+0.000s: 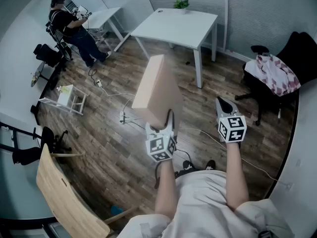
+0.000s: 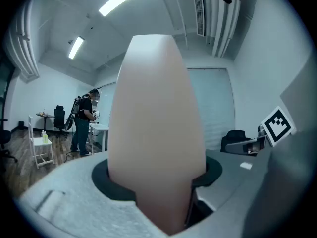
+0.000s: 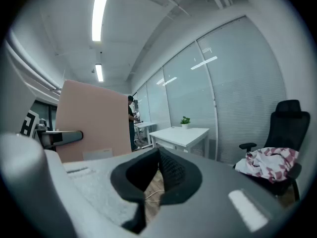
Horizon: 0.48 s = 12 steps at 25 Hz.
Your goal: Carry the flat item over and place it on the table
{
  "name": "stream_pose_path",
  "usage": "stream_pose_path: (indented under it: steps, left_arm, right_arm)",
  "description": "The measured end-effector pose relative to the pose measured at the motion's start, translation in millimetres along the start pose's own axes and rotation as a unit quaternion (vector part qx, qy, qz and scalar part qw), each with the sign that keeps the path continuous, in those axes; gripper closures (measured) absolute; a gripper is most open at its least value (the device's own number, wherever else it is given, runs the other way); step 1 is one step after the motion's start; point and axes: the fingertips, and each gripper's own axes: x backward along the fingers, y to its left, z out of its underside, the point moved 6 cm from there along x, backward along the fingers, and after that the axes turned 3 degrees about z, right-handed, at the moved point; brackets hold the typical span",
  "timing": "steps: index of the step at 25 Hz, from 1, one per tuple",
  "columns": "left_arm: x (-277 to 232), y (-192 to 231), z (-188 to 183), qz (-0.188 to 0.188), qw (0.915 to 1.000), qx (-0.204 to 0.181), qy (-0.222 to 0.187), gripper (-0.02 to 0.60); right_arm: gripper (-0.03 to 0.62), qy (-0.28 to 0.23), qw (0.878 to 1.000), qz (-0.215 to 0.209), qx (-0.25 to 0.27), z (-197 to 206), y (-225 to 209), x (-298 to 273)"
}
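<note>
The flat item is a pale pink box (image 1: 156,90), held upright above the wood floor. My left gripper (image 1: 161,127) is shut on its lower end; in the left gripper view the box (image 2: 156,118) fills the middle between the jaws. My right gripper (image 1: 222,105) hangs beside it to the right, shut and holding nothing, its black pads meeting at the tips (image 3: 158,155). The box (image 3: 91,120) stands at the left of the right gripper view. The white table (image 1: 173,24) is ahead, across the floor, and it also shows in the right gripper view (image 3: 181,134).
A small potted plant (image 1: 181,3) sits on the table's far edge. A black office chair with patterned cloth (image 1: 272,73) stands right. A person (image 1: 69,24) works at a far-left desk. A wooden chair (image 1: 64,192), a small white stand (image 1: 67,98) and floor cables (image 1: 124,117) lie left.
</note>
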Motion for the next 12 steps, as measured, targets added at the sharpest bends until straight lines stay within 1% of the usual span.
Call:
stream_pose_path:
  steps: [4, 12]
  left_arm:
    - [-6, -6, -5, -0.010, 0.9999, -0.006, -0.012, 0.291]
    - [10, -30, -6, -0.023, 0.9993, -0.014, -0.027, 0.291]
  right_arm:
    - [0.592, -0.009, 1.000, 0.001, -0.001, -3, -16, 2]
    - [0.592, -0.008, 1.000, -0.003, -0.012, 15, -39, 24]
